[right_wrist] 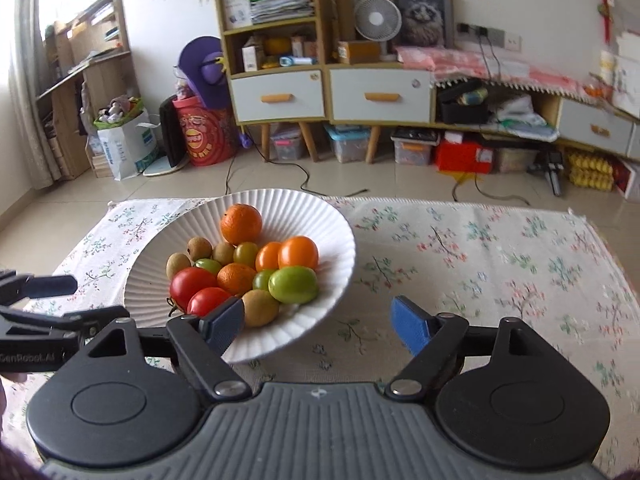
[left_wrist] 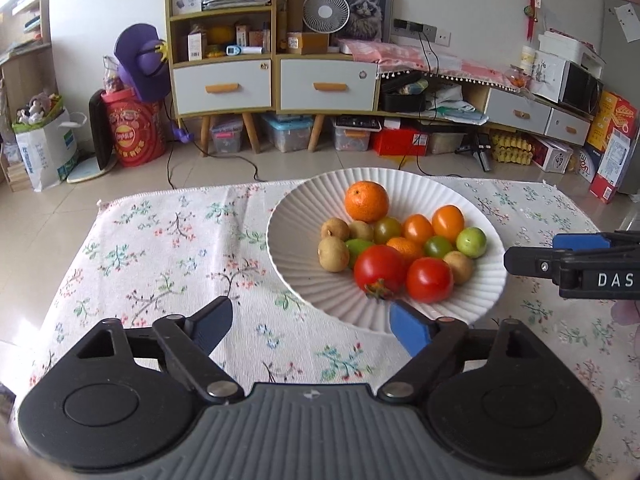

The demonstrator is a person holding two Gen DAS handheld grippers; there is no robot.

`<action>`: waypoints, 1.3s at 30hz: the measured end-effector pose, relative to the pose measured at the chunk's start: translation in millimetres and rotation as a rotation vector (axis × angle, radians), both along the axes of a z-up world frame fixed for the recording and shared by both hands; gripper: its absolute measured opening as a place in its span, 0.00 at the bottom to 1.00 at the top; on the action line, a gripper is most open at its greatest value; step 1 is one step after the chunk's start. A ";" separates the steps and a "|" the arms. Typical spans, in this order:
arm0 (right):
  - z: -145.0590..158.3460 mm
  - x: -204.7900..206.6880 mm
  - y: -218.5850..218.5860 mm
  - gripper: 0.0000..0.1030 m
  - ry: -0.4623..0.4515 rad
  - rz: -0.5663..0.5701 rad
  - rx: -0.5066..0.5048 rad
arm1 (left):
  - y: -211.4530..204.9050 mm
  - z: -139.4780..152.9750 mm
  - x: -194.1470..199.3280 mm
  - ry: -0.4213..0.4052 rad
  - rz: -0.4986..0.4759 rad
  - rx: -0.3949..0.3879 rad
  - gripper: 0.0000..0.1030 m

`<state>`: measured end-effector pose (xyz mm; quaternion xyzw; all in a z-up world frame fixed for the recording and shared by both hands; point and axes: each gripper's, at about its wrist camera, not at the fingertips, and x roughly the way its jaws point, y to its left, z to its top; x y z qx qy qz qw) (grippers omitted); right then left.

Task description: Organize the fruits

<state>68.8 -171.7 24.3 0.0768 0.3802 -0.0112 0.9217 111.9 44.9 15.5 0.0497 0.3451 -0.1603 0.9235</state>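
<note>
The fruits [left_wrist: 400, 244] sit heaped in the white ribbed plate [left_wrist: 304, 216] on my flowered tablecloth [left_wrist: 168, 248]: an orange, red tomatoes, green and brown small ones. My left gripper [left_wrist: 310, 326] and right gripper [right_wrist: 320, 320] both stand apart and empty, flanking the plate's near rim. I judge I'm between picks; next I must choose one fruit and close on it gently. Only the right view shows bare cloth right of the plate.
</note>
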 end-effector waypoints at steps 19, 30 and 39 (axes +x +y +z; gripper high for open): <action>37.1 -39.9 24.9 0.96 0.150 -0.064 -0.037 | -0.7 35.0 -46.5 0.171 0.148 0.109 0.96; 52.8 -44.2 29.5 0.99 0.157 -0.105 -0.088 | -10.7 42.2 -59.3 0.196 0.181 0.143 0.96; 29.4 -53.2 31.9 0.99 0.181 -0.077 -0.135 | -3.9 23.9 -61.9 0.145 0.232 0.167 0.96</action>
